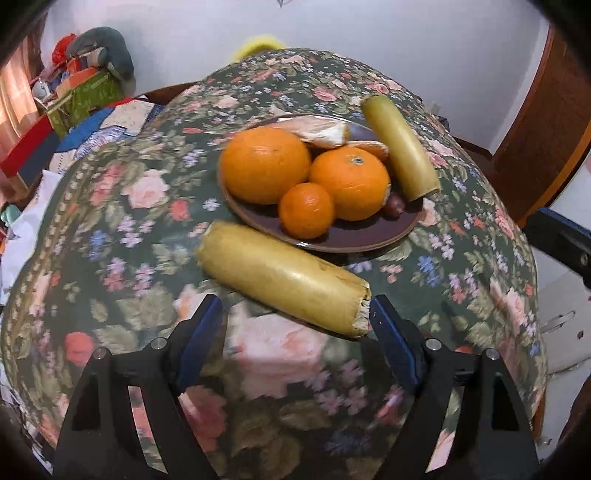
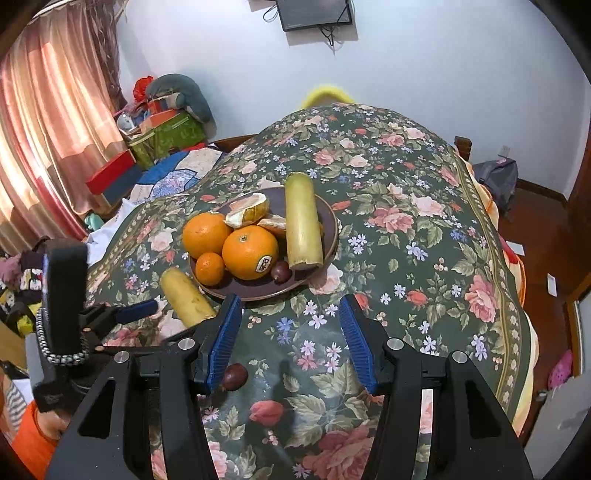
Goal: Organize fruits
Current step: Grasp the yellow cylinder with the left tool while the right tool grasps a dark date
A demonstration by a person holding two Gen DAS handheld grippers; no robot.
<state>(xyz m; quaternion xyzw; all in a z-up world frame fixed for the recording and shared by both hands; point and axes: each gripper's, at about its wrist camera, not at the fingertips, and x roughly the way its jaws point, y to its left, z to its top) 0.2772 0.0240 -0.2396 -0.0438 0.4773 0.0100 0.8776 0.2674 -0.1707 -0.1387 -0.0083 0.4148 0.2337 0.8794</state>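
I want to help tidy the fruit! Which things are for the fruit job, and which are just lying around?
For the job:
brown plate
three oranges, like the stickered one
peeled orange pieces
yellow stalk on the plate
yellow stalk off the plate
small dark fruit on the tablecloth

Just lying around:
curtain
wall screen
green box

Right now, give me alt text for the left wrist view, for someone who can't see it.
The open left gripper hovers just short of a yellowish stalk piece lying on a floral tablecloth. Behind it, a brown plate holds three oranges, peeled segments, a small dark fruit and a second stalk piece.
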